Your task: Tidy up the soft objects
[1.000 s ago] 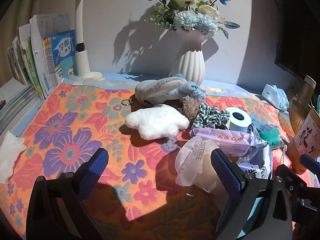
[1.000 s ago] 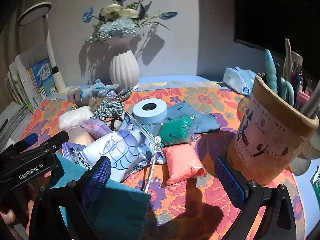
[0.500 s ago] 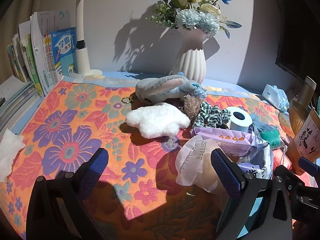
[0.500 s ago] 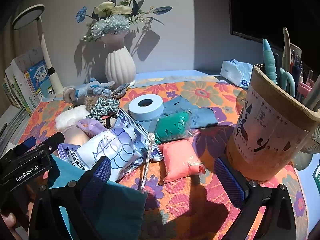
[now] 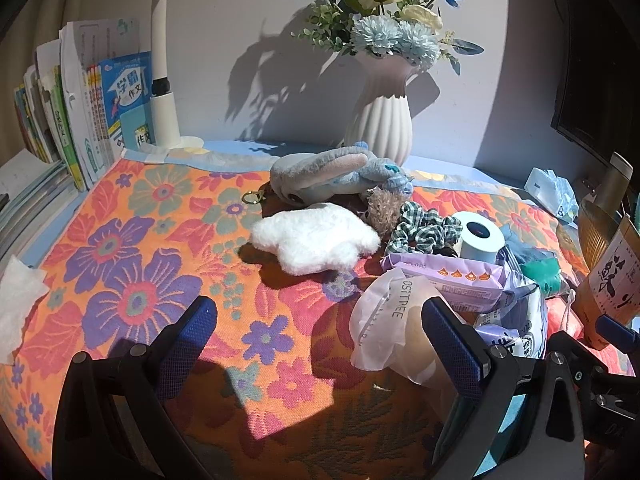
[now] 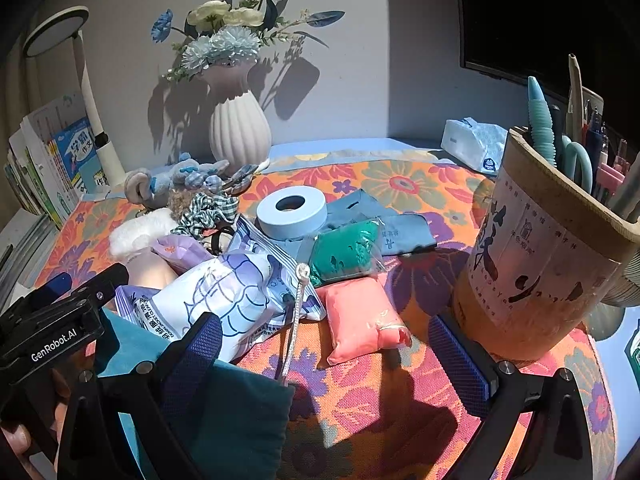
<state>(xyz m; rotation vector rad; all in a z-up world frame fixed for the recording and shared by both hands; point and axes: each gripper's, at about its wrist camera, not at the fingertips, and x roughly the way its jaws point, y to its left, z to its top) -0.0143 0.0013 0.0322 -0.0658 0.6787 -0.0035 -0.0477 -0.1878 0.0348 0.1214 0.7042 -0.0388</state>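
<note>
Both views have crept in closer to the pile over the last second, nothing grabbed yet, so sorting hasn't started. Your left claw [image 5: 320,344] is spread wide and empty above the floral bench [image 5: 132,248]; the white plush [image 5: 316,236] sits ahead, well apart, the translucent bag [image 5: 394,332] just beside its right finger. Your right claw [image 6: 336,344] is also spread, empty; the pink pouch [image 6: 362,316] lies between its fingers, slightly ahead.

1. A floral orange cloth [image 5: 132,248] covers the table, filling mid-frame.
2. On it, centre: white plush [image 5: 316,236], grey plush toy [image 5: 324,176], checked scrunchie [image 5: 424,230].
3. Right: tape roll [image 6: 291,210], pink pouch [image 6: 362,318], pen holder [image 6: 536,256].
</note>
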